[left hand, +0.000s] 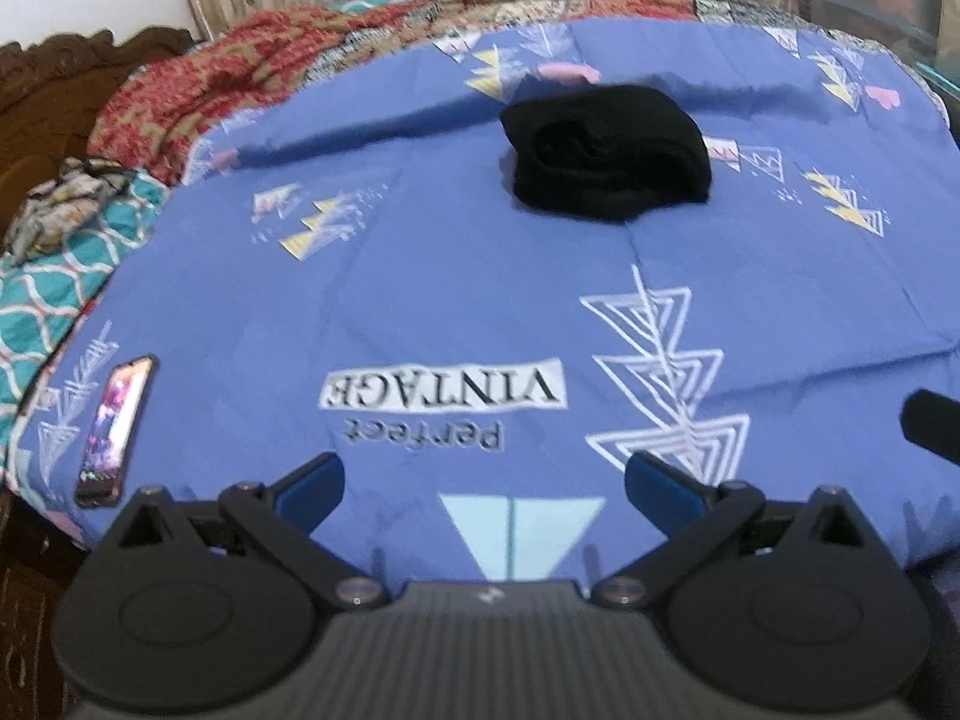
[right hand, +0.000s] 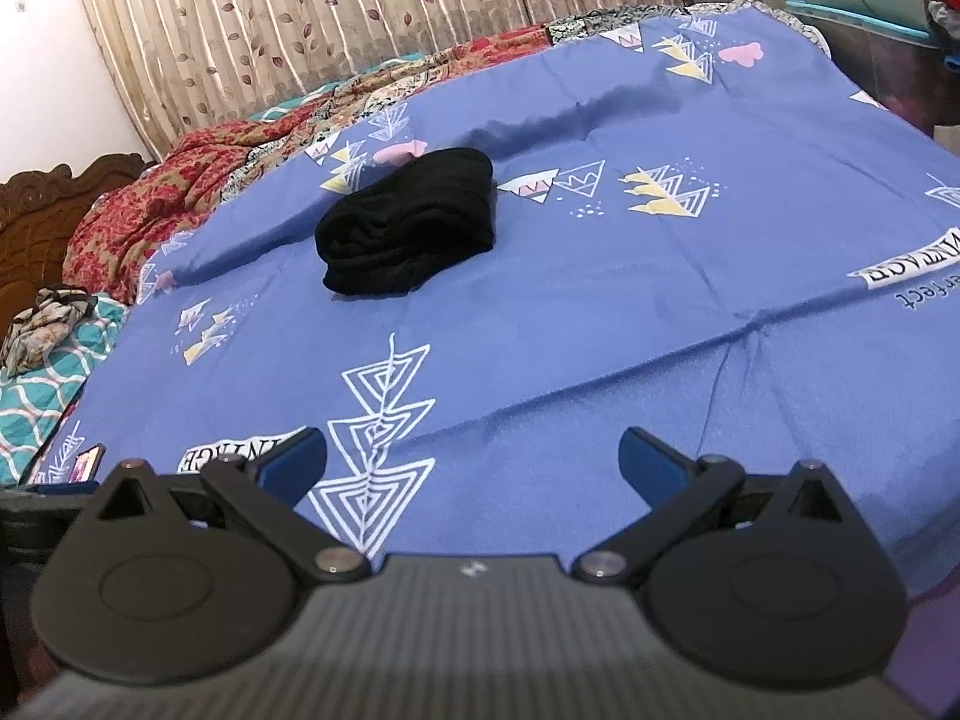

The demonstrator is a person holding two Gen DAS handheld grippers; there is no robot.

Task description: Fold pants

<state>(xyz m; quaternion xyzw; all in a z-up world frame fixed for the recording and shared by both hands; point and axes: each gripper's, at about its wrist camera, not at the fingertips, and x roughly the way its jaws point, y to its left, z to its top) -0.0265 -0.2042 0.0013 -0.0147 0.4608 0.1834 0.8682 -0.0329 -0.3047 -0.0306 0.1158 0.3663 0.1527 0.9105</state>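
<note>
Fingers point(left hand: 485, 483) point(right hand: 474, 462) spread, above bedsheet point(left hand: 450, 312)

I see the folded pants point(left hand: 606, 153) lying on the bed sheet point(left hand: 450, 276), far ahead. A phone point(left hand: 114, 432) lies near me, on the left.

Bedroom — a bed point(right hand: 600, 312) spread with a blue printed sheet.
Leaf-patterned curtains point(right hand: 360, 18) are hung behind; a carved wooden headboard point(right hand: 36, 228) is seen left.

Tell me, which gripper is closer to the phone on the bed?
Left. The phone lies just beside the left gripper, off its left finger. The right gripper sits farther over, with the phone only peeking in at its far left edge.
</note>
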